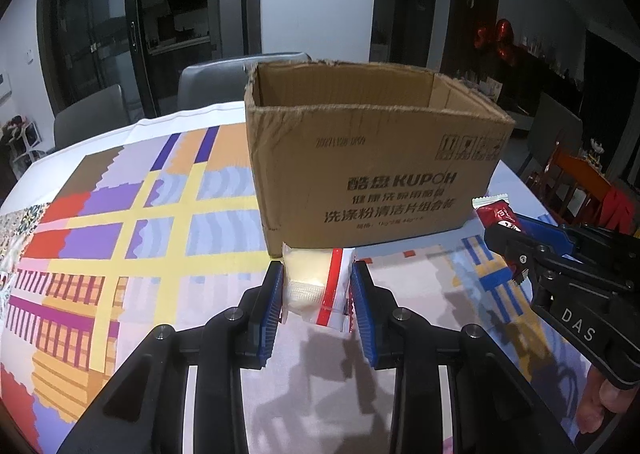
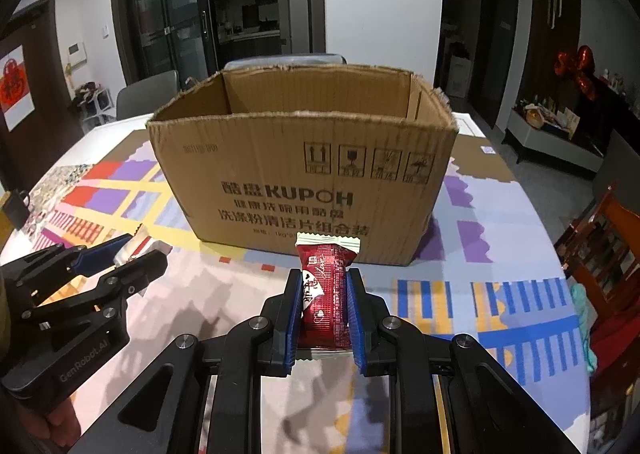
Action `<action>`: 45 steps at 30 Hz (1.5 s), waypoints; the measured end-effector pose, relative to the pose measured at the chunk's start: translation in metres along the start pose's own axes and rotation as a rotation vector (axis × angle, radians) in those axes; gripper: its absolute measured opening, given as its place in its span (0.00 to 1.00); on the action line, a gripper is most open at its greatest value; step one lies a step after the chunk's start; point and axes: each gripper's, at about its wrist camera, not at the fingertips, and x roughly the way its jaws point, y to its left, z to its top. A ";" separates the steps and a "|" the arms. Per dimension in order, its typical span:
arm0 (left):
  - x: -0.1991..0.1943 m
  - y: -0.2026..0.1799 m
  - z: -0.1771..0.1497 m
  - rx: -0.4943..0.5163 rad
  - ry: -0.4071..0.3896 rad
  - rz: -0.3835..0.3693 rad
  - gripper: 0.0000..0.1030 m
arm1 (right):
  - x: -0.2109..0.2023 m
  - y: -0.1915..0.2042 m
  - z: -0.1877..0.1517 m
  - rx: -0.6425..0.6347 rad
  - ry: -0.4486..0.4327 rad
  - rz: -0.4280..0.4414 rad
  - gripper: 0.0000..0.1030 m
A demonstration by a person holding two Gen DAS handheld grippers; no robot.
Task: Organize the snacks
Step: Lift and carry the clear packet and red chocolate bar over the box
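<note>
Before the open brown cardboard box (image 2: 304, 174), the right gripper (image 2: 323, 286) clamps a red foil snack packet (image 2: 324, 294). The left gripper (image 1: 316, 278) pinches a white-and-red wrapped snack (image 1: 316, 286), its cream filling visible only from the left wrist.

- Pale snack packet (image 1: 316, 286), clear wrap with red-and-white stripe, pinched upright between the blue pads of the left tongs (image 1: 317, 278), clear of the table, just before the box.
- Red foil snack bar (image 2: 324, 294), crimped white ends, gripped lengthwise in the right tongs (image 2: 323, 286).
- Open-topped cardboard box (image 2: 304, 174), printed front, upright on the table.
</note>
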 end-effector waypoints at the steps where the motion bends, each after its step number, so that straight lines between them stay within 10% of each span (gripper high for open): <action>1: -0.002 0.000 0.001 0.001 -0.004 0.000 0.33 | -0.003 0.000 0.001 0.000 -0.005 0.000 0.22; 45: -0.033 -0.007 0.093 -0.004 -0.139 0.001 0.33 | -0.052 -0.021 0.078 0.012 -0.166 -0.018 0.22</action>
